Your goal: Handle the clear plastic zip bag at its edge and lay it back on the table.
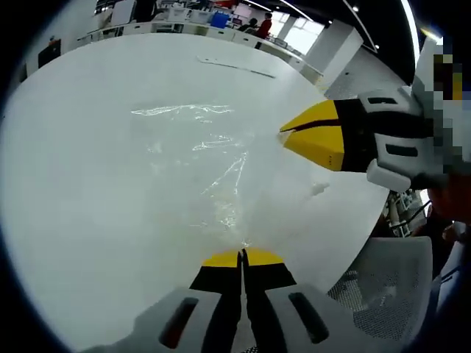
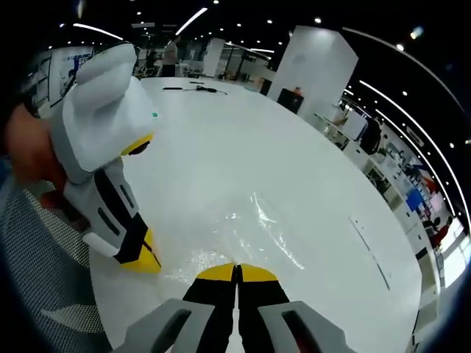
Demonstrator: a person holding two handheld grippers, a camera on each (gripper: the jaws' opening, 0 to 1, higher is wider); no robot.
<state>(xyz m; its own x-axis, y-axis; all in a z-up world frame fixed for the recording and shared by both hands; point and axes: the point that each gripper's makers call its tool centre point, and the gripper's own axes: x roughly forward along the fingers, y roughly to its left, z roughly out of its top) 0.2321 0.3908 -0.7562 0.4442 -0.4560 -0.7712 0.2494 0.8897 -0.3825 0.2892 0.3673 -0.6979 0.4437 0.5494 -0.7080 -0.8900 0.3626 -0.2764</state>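
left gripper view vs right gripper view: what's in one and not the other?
Left view: mesh chair back, right gripper coming in from the right. Right view: white pillar, left gripper coming in from the left. Both: white table, clear zip bag, each view's own jaws shut at the bag's edge.

Open office, ceiling strip lights (image 2: 190, 20)

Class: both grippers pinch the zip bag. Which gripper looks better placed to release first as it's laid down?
Probably the right gripper: it pinches a side edge, while the left gripper holds the zip bag at its near edge.
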